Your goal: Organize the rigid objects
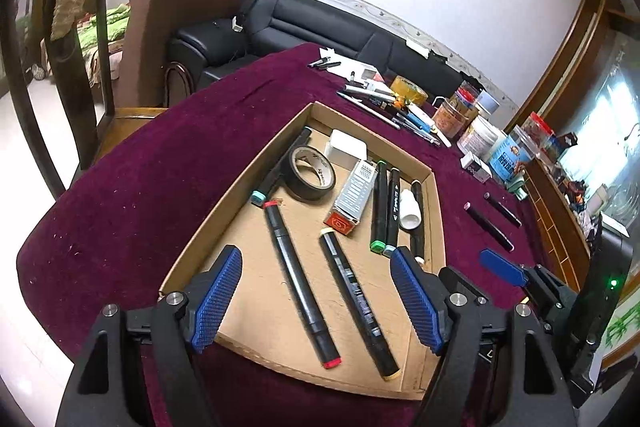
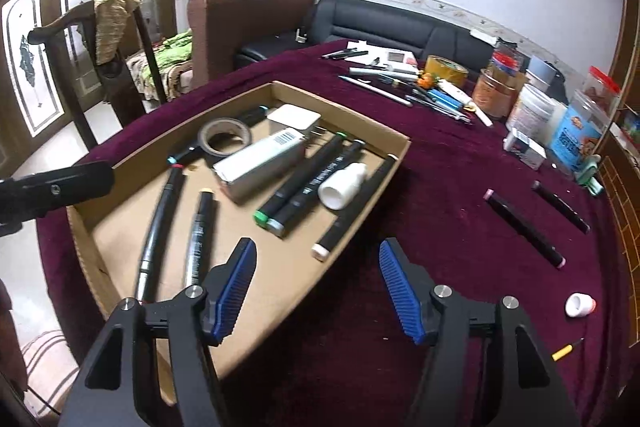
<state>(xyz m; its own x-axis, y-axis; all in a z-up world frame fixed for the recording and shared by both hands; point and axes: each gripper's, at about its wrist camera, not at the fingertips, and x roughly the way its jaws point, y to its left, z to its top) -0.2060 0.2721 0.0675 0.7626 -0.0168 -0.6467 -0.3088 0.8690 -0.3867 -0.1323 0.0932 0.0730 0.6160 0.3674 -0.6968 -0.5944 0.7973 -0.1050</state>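
While both my left tongs point(image 1: 316, 291) and right tongs point(image 2: 318, 287) hang spread and empty, I think the pink-tipped marker point(image 2: 524, 229) is light, hard and roly, so I would pinch its middle.

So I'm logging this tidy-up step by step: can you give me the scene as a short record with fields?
surface: table under a maroon cloth
container: shallow cardboard tray
in tray: tape roll, white-grey box, white bottle, white block, several black markers, among them a red-capped marker
outside tray: two black markers with pink ends, small white cap
left gripper: open, empty, over the tray
right gripper: open, empty, above the tray's near right edge
far side: jars, pens, yellow tape
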